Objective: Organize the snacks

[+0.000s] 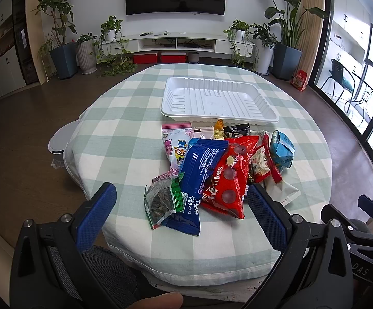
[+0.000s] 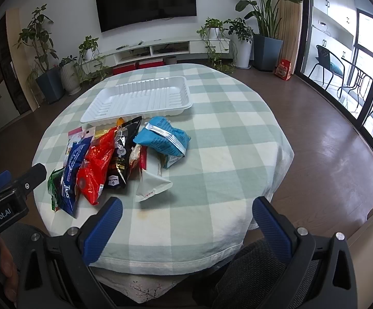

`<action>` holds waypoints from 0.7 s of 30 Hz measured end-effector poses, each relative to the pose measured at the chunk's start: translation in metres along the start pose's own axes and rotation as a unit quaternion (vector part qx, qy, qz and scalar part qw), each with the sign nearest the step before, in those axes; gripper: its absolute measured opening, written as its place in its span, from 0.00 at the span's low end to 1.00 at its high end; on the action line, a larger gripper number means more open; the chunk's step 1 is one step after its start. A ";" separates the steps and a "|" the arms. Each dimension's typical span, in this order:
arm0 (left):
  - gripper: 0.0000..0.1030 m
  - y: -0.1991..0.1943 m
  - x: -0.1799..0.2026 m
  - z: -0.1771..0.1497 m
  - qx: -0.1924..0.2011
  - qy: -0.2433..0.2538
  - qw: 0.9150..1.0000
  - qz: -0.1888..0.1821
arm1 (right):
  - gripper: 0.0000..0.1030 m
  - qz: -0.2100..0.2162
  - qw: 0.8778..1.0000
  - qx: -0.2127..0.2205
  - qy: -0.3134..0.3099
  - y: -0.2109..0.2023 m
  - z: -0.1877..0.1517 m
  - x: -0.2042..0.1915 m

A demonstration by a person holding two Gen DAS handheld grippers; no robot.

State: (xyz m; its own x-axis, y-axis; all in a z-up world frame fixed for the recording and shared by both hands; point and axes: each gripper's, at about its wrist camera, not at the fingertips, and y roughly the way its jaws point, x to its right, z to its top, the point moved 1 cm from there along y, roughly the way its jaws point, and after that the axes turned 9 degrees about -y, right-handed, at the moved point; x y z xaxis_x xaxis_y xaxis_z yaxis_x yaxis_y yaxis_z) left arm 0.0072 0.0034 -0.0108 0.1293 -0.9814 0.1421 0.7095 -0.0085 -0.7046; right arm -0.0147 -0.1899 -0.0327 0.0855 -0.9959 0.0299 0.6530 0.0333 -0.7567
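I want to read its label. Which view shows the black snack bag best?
The right wrist view: the black snack bag lies mostly uncovered there. The left wrist view shows only its top edge behind the red bag.

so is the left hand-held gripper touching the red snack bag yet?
Cannot tell. In the left wrist view the left hand-held gripper is open, straddling the red snack bag; its right finger overlaps the bag's edge.

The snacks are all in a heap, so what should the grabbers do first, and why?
Probably the left gripper should ease forward and close on the green seed packet. Both grippers are open and hold nothing, the white tray is empty, and that packet lies nearest, at the edge of the pile.
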 end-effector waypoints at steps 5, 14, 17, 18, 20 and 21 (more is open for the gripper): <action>1.00 0.000 0.000 0.000 -0.001 0.000 1.000 0.000 | 1.00 0.000 1.000 0.000 0.000 0.000 0.000 0.000; 1.00 0.000 -0.001 -0.001 -0.001 0.000 1.000 0.001 | 1.00 0.000 1.000 -0.001 0.000 0.000 0.001 -0.001; 1.00 0.000 -0.001 -0.001 0.000 0.000 1.000 0.001 | 1.00 0.000 1.000 -0.001 0.000 0.000 0.001 -0.001; 1.00 0.000 0.000 0.000 0.000 0.000 1.000 0.001 | 1.00 0.000 1.000 -0.001 0.000 0.000 0.001 -0.001; 1.00 0.000 0.000 -0.001 -0.001 0.000 1.000 0.001 | 1.00 0.000 1.000 -0.001 0.000 0.000 0.001 -0.001; 1.00 0.000 0.000 -0.001 -0.001 0.000 1.000 0.001 | 1.00 0.000 1.000 -0.002 0.000 0.000 0.001 -0.001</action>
State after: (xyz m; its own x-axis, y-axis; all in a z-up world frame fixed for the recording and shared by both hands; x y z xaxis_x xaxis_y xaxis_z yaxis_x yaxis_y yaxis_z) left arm 0.0068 0.0037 -0.0114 0.1300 -0.9815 0.1403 0.7083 -0.0071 -0.7058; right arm -0.0140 -0.1889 -0.0322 0.0859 -0.9958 0.0304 0.6505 0.0329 -0.7588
